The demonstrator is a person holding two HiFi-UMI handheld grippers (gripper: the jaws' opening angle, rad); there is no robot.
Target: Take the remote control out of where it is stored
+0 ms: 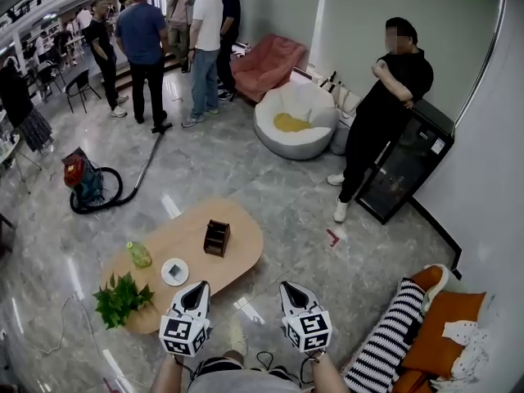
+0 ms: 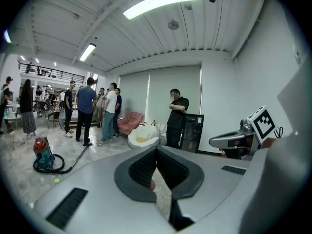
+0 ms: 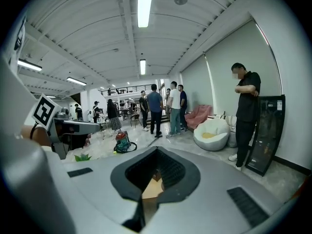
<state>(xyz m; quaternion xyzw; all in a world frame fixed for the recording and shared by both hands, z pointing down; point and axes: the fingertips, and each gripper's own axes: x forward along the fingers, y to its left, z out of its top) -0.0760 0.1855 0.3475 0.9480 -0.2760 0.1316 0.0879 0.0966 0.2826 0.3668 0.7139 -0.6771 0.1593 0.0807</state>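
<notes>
L hand-held gripper (image 1: 199, 288) and R hand-held gripper (image 1: 288, 288): both jaws closed, empty. Oval light-wood table (image 1: 237, 248) at 11 o'clock carries dark brown wooden box (image 1: 216, 238); remote control not visible. Leafy green plant (image 1: 121, 300) at table's 7 o'clock. Glossy grey marble floor (image 1: 286, 187).

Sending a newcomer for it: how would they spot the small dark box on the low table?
Find the oval wooden coffee table on the pale floor. Toward its right end stands the box. It is the only dark brown thing there; its neighbours are a white dish, a green bottle and a leafy plant.
</notes>
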